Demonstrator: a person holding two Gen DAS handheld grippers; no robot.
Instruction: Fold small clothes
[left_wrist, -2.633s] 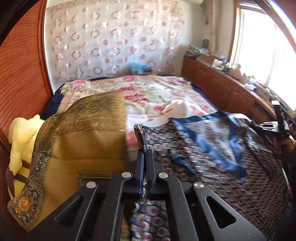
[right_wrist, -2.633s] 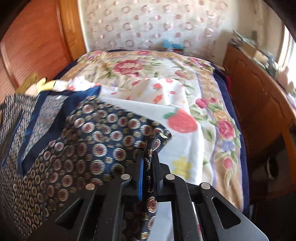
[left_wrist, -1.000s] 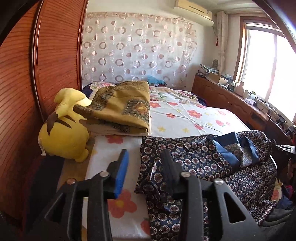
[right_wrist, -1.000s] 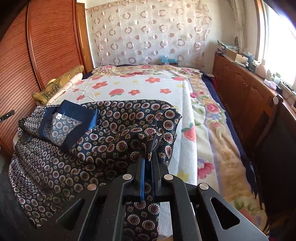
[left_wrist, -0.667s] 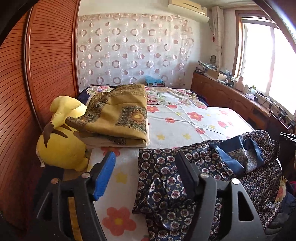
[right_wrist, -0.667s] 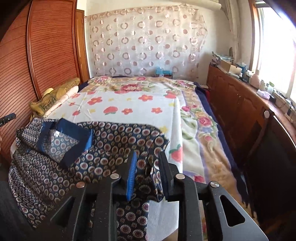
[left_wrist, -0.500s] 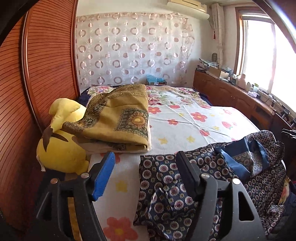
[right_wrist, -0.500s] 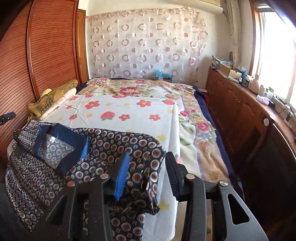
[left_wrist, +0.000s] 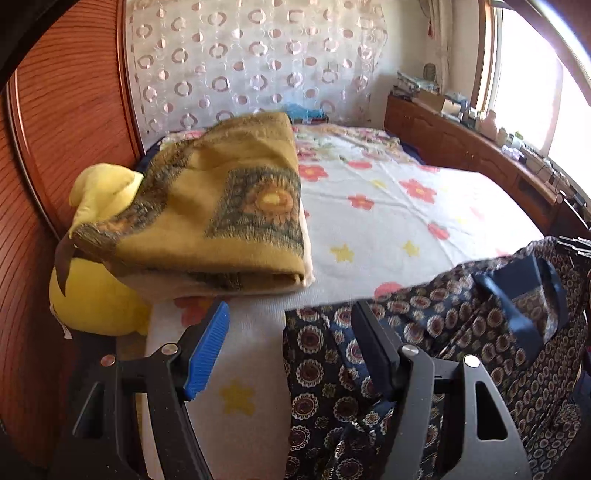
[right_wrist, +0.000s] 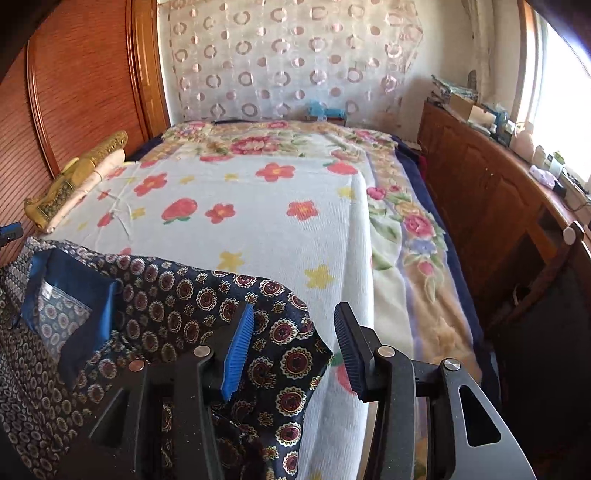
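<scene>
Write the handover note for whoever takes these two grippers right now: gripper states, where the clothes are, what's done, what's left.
Left gripper: open, empty, above the patterned shirt's corner.
Right gripper: jaws opening, pads clear of the cloth lying under them.
The shirt lies spread over the near edge of the bed, collar up, lower part hanging over the edge.
Done: shirt laid out and let go.
Left: every fold.
Yellow blanket and plush toy sit at the bed's left side.

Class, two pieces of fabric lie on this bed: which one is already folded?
The mustard-gold blanket by the yellow plush toy, a neat layered stack. The navy medallion-print garment lies spread and rumpled at the bed's near edge.
</scene>
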